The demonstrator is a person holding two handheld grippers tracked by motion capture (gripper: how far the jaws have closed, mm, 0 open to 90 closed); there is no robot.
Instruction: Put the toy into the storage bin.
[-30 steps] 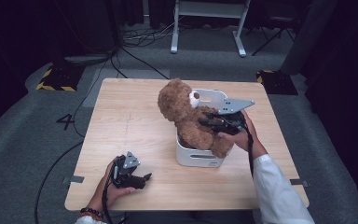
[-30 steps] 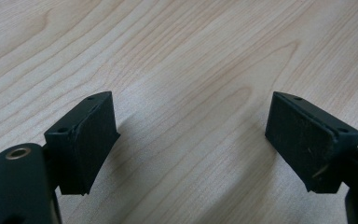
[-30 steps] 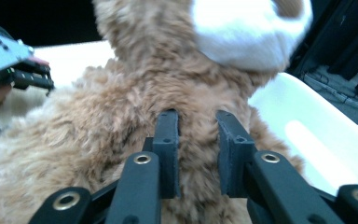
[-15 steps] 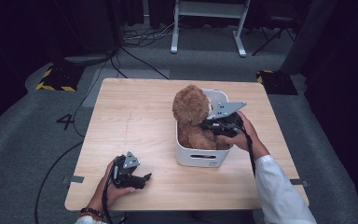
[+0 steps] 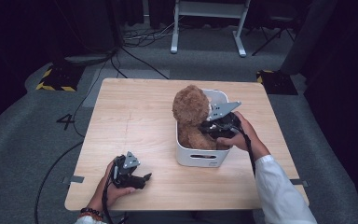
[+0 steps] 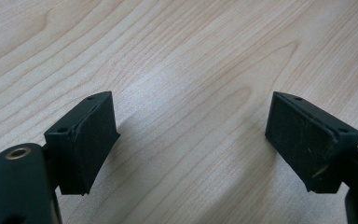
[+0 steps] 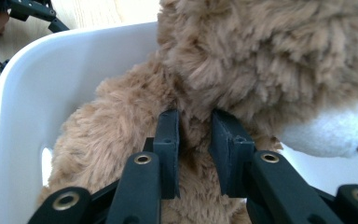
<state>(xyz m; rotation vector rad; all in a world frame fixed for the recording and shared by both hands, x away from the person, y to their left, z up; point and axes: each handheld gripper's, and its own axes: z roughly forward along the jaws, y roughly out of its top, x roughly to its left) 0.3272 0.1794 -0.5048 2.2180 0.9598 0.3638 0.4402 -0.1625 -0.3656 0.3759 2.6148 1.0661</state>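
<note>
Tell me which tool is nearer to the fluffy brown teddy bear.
Right. The right tool is at the fluffy brown teddy bear in the white plastic bin, its jaws pinching fur. The left tool rests apart on the wooden table, jaws open on nothing.

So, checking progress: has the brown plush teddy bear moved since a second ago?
Yes. The brown plush teddy bear sank from the rim into the white plastic bin.

This is looking like a lab or recording studio rather than a home. A bare wooden table is standing alone on grey carpet, with black curtains hanging around it. Cables are trailing across the floor at eleven o'clock, hazard-striped blocks are sitting at ten and two, and a white metal stand is standing at twelve.
</note>
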